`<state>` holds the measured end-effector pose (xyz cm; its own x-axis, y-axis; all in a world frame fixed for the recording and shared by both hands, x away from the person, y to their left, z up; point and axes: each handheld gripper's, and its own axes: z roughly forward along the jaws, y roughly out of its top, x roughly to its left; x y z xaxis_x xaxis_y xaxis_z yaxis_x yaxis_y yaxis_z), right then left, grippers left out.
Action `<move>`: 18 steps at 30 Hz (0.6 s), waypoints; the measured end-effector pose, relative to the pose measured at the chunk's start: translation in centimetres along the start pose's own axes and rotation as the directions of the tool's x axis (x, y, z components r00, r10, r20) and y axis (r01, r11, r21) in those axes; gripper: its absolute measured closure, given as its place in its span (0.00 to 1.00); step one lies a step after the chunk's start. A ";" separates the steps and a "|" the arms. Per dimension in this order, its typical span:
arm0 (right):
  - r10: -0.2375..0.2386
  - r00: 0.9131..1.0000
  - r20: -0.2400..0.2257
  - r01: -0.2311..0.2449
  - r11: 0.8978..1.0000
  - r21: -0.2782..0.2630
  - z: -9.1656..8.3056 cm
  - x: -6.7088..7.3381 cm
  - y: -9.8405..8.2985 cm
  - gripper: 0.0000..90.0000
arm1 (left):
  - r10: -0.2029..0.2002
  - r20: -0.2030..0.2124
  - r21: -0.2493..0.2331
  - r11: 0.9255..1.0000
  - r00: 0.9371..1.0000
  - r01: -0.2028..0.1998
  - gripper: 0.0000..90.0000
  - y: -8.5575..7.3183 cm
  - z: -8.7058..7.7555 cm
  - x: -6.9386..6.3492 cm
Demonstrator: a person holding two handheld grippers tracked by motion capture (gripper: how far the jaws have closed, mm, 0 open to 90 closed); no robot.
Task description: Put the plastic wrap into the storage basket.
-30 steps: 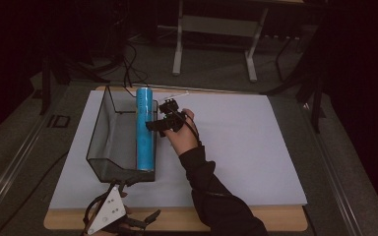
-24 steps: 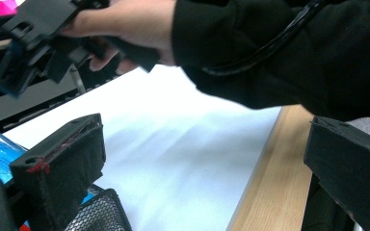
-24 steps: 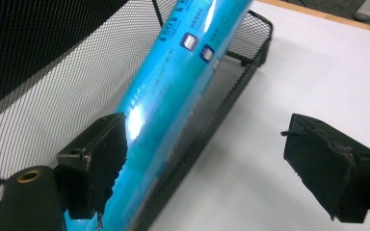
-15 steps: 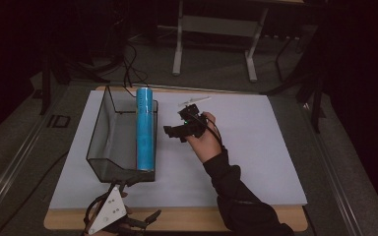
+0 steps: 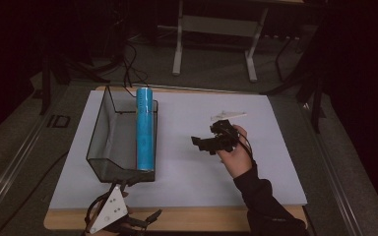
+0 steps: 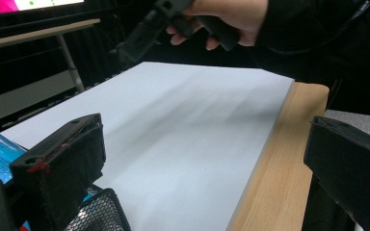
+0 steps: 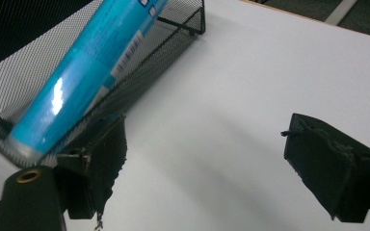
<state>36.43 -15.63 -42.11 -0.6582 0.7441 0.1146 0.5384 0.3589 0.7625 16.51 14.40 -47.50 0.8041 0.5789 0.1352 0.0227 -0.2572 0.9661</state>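
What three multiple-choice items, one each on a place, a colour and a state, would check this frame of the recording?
1. Where does the tube lie?
A. in the mesh basket, along its right wall
B. on the white sheet beside the hand
C. on the bare wood at the table's near edge

2. What colour is the tube?
A. red
B. blue
C. yellow

3. How do the right gripper's jaws stand?
A. shut on the tube
B. shut on nothing
C. open, with nothing between them

Key: 1 A, the high view shows it inside the basket against the right wall. 2 B, it is bright blue in the high view and the right gripper view. 3 C, the right gripper view shows a wide gap over bare white sheet.
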 end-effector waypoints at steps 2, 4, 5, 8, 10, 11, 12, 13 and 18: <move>-0.001 1.000 0.011 0.001 1.000 0.000 -0.6 -0.3 -0.6 0.17 | 0.001 0.000 0.001 1.000 1.000 -0.001 0.02 0.0 0.0 0.0; -0.002 1.000 0.014 0.002 1.000 -0.007 -1.4 -0.8 -1.5 0.17 | 0.001 0.000 0.001 1.000 1.000 -0.001 0.02 0.0 0.0 0.0; 0.003 1.000 0.015 -0.003 1.000 -0.005 -1.8 -1.0 -1.9 0.17 | -0.001 0.001 0.000 1.000 1.000 0.001 0.02 0.0 0.0 0.0; 0.003 1.000 0.026 -0.003 1.000 -0.001 -2.8 -1.6 -3.2 0.16 | -0.001 0.001 0.001 1.000 1.000 0.001 0.02 0.0 0.1 0.0; 0.009 1.000 0.030 -0.009 1.000 0.005 -3.2 -1.9 -3.9 0.16 | 0.000 0.001 0.002 1.000 1.000 0.000 0.02 0.0 0.1 0.0; 0.014 0.999 0.031 -0.014 1.000 0.005 -3.5 -2.0 -4.2 0.16 | -0.001 0.002 0.003 1.000 1.000 0.001 0.02 0.0 0.1 0.0; 0.016 0.999 0.034 -0.017 1.000 0.007 -3.8 -2.2 -4.7 0.16 | -0.001 0.003 0.002 1.000 1.000 0.001 0.02 0.0 0.2 0.0; 0.017 0.999 0.034 -0.017 1.000 0.006 -4.0 -2.3 -5.1 0.16 | 0.000 0.003 0.004 1.000 1.000 0.000 0.02 0.0 0.2 0.0; 0.010 0.999 0.045 -0.011 1.000 0.015 -4.7 -2.6 -6.7 0.16 | 0.000 0.003 0.006 1.000 1.000 0.000 0.02 0.0 0.2 0.0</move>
<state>32.06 -22.61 -44.54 -0.6283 0.7724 0.0931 0.5529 0.3592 0.7518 16.62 14.26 -47.58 0.8059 0.5767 0.1341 0.0266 -0.2615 0.9648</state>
